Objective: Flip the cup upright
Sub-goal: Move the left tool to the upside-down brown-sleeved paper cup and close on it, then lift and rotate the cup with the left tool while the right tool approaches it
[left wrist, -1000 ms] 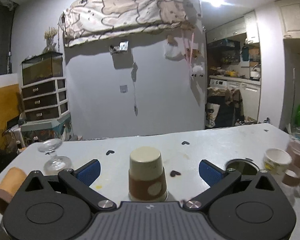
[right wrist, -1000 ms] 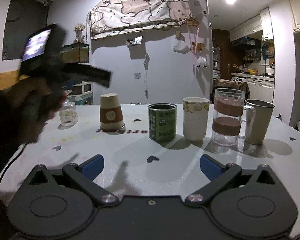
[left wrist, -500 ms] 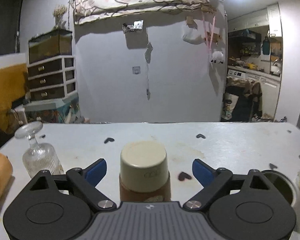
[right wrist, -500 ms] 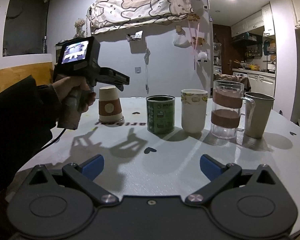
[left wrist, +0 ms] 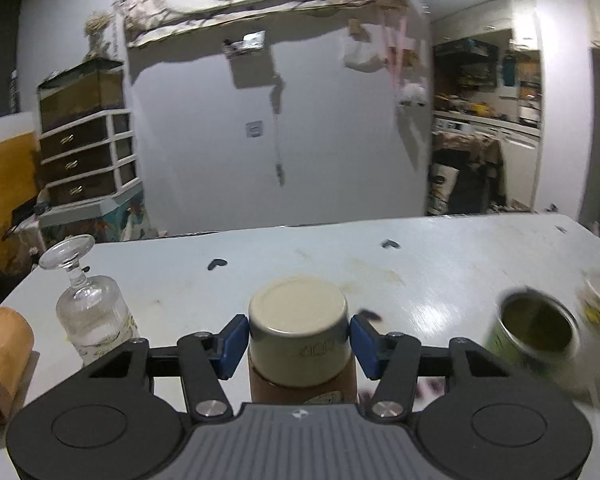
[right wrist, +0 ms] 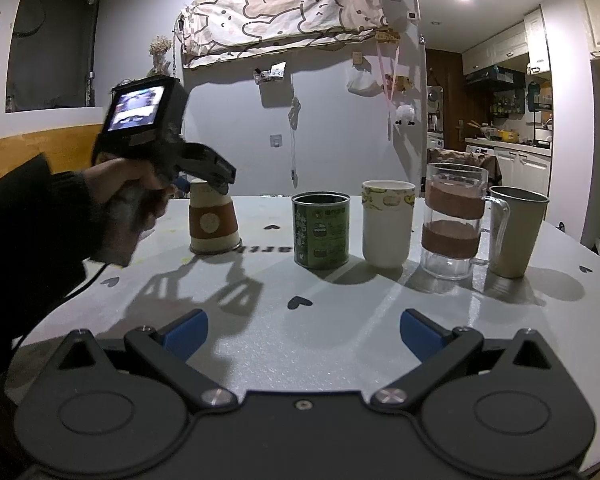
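A cream paper cup (left wrist: 298,332) with a brown sleeve stands upside down on the white table (left wrist: 420,264). My left gripper (left wrist: 298,340) is shut on the cup, its blue pads pressed against both sides near the upturned base. In the right wrist view the cup (right wrist: 213,222) stands at the left end of a row, with the left gripper (right wrist: 204,178) clamped on its top. My right gripper (right wrist: 304,328) is open and empty, low over the table's near side.
A green tin can (right wrist: 321,230), a white cup (right wrist: 388,224), a glass mug (right wrist: 456,220) and a metal cup (right wrist: 516,232) stand in a row right of the paper cup. An inverted glass (left wrist: 90,320) and an orange roll (left wrist: 2,360) lie to its left.
My left gripper's fingers have closed from wide open onto the paper cup. The left gripper has shifted slightly. The right gripper has not moved.
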Demonstrator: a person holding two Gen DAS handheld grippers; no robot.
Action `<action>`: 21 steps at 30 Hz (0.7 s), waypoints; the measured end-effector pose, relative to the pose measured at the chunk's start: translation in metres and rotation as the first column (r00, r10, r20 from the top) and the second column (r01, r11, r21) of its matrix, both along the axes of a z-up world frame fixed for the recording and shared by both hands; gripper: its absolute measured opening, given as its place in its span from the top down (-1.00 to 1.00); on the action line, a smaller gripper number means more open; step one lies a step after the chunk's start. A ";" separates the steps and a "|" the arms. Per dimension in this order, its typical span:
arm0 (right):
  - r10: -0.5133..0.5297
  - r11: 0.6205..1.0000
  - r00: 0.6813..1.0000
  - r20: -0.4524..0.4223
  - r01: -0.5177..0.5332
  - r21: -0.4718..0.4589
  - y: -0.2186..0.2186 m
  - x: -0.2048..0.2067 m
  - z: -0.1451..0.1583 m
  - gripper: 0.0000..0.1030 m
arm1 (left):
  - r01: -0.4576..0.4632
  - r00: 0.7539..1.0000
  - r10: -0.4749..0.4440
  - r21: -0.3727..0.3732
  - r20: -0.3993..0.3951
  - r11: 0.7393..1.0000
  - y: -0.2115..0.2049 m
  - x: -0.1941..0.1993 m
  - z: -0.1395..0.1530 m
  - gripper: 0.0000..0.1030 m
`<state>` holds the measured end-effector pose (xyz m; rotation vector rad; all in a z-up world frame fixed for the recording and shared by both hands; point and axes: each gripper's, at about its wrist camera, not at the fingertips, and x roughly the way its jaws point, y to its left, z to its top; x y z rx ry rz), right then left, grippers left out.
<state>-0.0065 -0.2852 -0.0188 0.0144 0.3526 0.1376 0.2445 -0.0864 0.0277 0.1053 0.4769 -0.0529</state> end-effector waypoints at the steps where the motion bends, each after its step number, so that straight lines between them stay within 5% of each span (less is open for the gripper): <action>1: 0.002 1.000 1.000 0.000 -0.002 0.000 0.001 0.000 0.000 -1.00 | 0.022 1.000 -0.022 0.003 0.005 1.000 0.002 -0.011 -0.001 -0.09; 13: 0.036 0.999 0.999 0.005 -0.036 -0.019 0.017 0.002 0.003 -1.00 | 0.165 0.982 -0.163 -0.017 0.095 0.986 0.036 -0.142 -0.015 -0.09; 21: 0.130 0.991 0.991 -0.012 -0.131 -0.028 0.040 0.005 0.001 -1.00 | 0.230 0.972 -0.225 -0.066 0.069 0.971 0.053 -0.177 -0.011 -0.08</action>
